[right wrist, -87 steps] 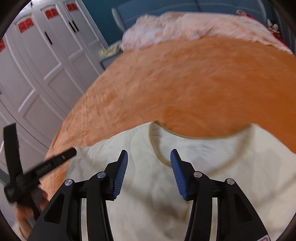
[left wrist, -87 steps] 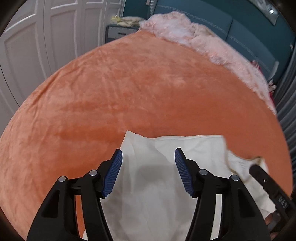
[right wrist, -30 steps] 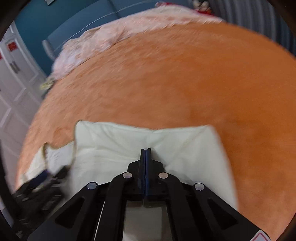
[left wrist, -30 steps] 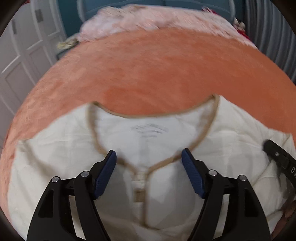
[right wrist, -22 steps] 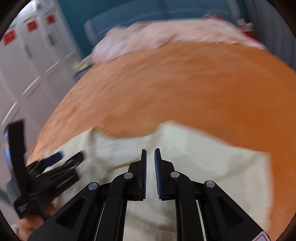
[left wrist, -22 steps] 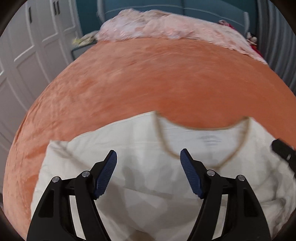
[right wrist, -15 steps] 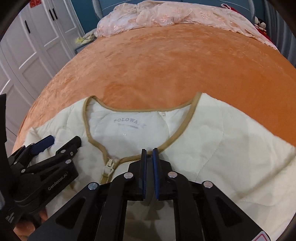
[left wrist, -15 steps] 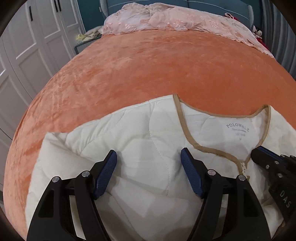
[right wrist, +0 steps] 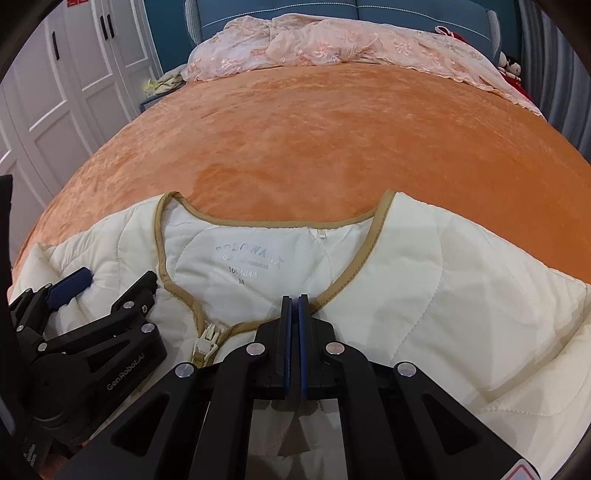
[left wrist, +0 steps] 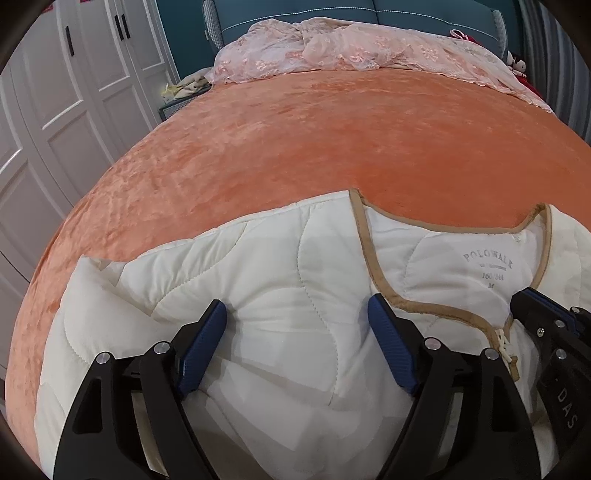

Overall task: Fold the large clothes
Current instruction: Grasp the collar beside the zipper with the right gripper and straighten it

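A cream quilted jacket (right wrist: pixel 424 280) lies flat on the orange plush bedspread (right wrist: pixel 332 140), at its near end, collar toward the headboard. The neckline is bound in tan trim (right wrist: pixel 354 273). The zipper pull (right wrist: pixel 205 341) sits at the base of the neck opening. A printed size label (left wrist: pixel 489 264) shows on the inner back panel.

Left gripper (left wrist: pixel 297 319): jaws wide, and they have just been opening further. The blue pads (left wrist: pixel 201 345) stand over the jacket's left shoulder panel with quilted fabric bulging between them. The pad tips appear to rest against the fabric, though whether they press it cannot be confirmed. No fabric is clamped.

Right gripper (right wrist: pixel 294 301): jaws closed together, only a thin slit showing between the pads. The tips sit at the tan trim just right of the zipper pull. Nothing is visibly caught between them.

In the right wrist view, the left gripper appears at the lower left, on the shoulder panel beside the collar.

A pink lace coverlet (left wrist: pixel 351 48) lies bunched across the far end of the bed, against a teal headboard (left wrist: pixel 406 14). White wardrobe doors (left wrist: pixel 55 110) stand along the left side.
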Demonstrator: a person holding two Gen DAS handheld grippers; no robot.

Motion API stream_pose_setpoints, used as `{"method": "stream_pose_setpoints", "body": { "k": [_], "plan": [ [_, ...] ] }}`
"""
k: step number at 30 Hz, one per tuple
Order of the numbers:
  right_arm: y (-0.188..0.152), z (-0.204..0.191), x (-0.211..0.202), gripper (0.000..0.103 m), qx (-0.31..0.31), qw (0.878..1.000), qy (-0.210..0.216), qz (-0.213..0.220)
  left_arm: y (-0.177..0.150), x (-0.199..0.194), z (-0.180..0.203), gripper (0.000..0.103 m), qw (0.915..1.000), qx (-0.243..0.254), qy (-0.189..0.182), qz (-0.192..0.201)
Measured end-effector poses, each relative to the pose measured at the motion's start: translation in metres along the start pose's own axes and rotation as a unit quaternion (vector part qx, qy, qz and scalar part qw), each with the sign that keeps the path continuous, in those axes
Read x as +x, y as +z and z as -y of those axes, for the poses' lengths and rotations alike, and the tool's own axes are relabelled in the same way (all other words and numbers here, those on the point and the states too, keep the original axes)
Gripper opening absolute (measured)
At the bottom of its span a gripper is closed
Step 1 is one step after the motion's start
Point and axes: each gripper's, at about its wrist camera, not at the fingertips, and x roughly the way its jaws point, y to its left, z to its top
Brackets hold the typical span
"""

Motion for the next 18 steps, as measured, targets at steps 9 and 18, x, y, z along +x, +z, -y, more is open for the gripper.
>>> {"method": "stream_pose_setpoints", "body": {
  "k": [9, 18],
  "plan": [
    [-0.001, 0.0, 0.004, 0.001, 0.004, 1.0, 0.0, 0.01, 0.002, 0.005, 0.003, 0.083, 0.9999, -0.002, 0.011, 0.005],
    [-0.005, 0.008, -0.013, 0.0, 0.032, 0.998, -0.019, 0.059, 0.0, -0.007, -0.012, 0.091, 0.9984, -0.042, 0.025, 0.028]
  ]
}}
